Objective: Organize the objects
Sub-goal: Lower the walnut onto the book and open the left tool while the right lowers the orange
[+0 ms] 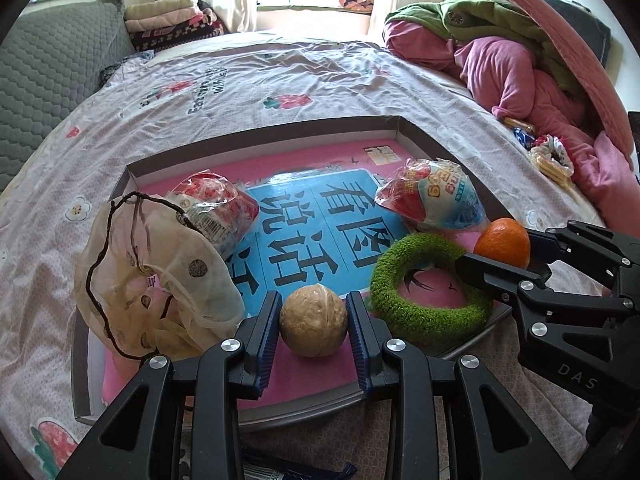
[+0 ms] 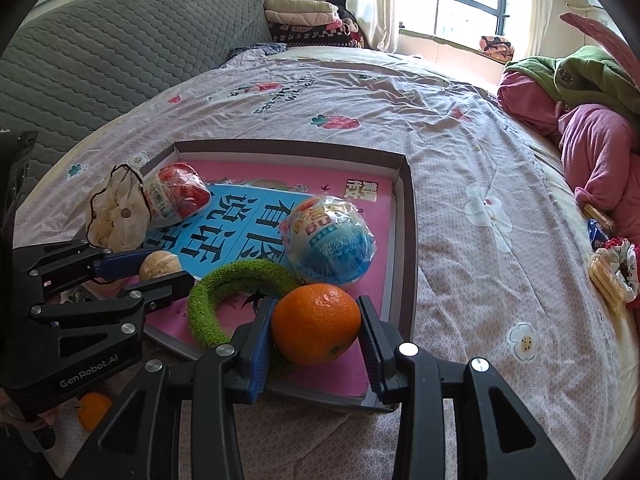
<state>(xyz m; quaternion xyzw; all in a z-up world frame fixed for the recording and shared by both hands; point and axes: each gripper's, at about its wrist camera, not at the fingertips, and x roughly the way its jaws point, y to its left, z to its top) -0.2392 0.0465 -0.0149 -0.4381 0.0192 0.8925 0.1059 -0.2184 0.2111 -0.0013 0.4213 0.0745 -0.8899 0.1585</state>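
A shallow grey tray [image 1: 280, 125] [image 2: 409, 208] with a pink and blue printed floor lies on the bed. My left gripper [image 1: 313, 330] [image 2: 154, 270] is shut on a beige walnut-like ball [image 1: 313, 320] [image 2: 160, 265] low over the tray's near edge. My right gripper [image 2: 316, 334] [image 1: 500, 258] is shut on an orange [image 2: 316, 322] [image 1: 505, 240] at the tray's near right corner. Between the two lies a green fuzzy ring [image 1: 384, 280] [image 2: 208, 292]. Whether ball and orange touch the tray floor I cannot tell.
In the tray are a red wrapped ball [image 1: 224, 208] [image 2: 176, 196], a blue-and-white wrapped ball [image 1: 436, 200] [image 2: 332, 240] and a mesh pouch [image 1: 152, 280] [image 2: 116, 216]. A second orange [image 2: 94, 410] lies on the bed nearby. Snack packets [image 2: 608, 272] and piled clothes [image 1: 512, 76] are at the right.
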